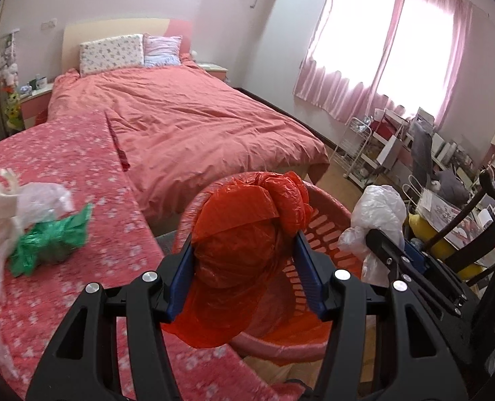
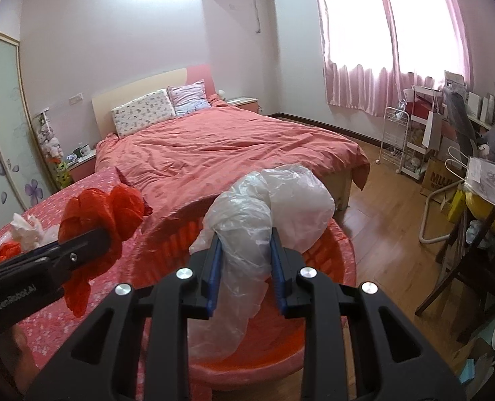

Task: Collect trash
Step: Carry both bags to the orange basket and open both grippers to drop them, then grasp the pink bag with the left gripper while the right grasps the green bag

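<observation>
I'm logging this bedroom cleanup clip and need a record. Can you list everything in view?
Red bag: one, red, held over basket.
Clear bag: one, translucent white, held over basket.
Basket: one, red, by bed's foot.
Green bag: one, green, on floral cover.
White bags: a heap, white, beside green bag.
Bed: one, coral duvet.
Pillows: two, at headboard.
Curtains: pink, window.
Left tool: black, blue pads.
Right tool: same.

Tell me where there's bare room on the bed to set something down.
The plain coral duvet is bare from the pillows down to its foot. The floral cover is bare along that duvet's edge. It is crowded at its left end, where the green bag and white plastic lie.
</observation>
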Demonstrator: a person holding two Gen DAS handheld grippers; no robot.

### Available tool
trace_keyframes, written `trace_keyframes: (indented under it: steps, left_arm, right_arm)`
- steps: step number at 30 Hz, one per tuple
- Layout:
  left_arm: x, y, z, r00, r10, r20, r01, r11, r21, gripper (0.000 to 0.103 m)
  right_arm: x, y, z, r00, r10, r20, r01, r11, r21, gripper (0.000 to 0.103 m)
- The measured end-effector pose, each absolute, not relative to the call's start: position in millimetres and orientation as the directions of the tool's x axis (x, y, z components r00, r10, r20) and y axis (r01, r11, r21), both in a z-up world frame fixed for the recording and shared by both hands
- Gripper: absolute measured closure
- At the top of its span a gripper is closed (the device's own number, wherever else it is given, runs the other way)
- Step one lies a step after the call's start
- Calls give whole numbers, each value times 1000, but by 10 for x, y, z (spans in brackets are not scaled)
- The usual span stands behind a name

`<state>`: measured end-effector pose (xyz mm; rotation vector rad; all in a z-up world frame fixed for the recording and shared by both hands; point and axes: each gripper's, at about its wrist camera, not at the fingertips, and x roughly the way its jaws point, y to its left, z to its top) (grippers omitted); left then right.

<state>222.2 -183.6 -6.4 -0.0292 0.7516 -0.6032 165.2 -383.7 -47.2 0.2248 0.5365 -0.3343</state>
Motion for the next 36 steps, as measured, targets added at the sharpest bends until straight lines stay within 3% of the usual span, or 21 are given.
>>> trace_keyframes:
  steps: [11,20,25,36]
  left_arm:
    - [2350,-2076,-195,523,-526,-670,527,818,-231,44]
    - [2373,-2056,-293,504,-498,-705,507,832,-226,37]
    - [2354,-2010,-291,513,-487,-707,503,838,-212,34]
    - [2199,-1397,-147,608,-380,-697,414,901,-130,34]
  right_arm:
    - [1754,-4046,-589,798,-256,-546,386,912,136,71]
    - [1757,-4033,-663,791,-253,-558,393,908,145,55]
    - [1723,-4015,-659,785,-270,-557,407,903,135,52]
    - [1701,-3613,-497,804,-242,-544,340,936,86,48]
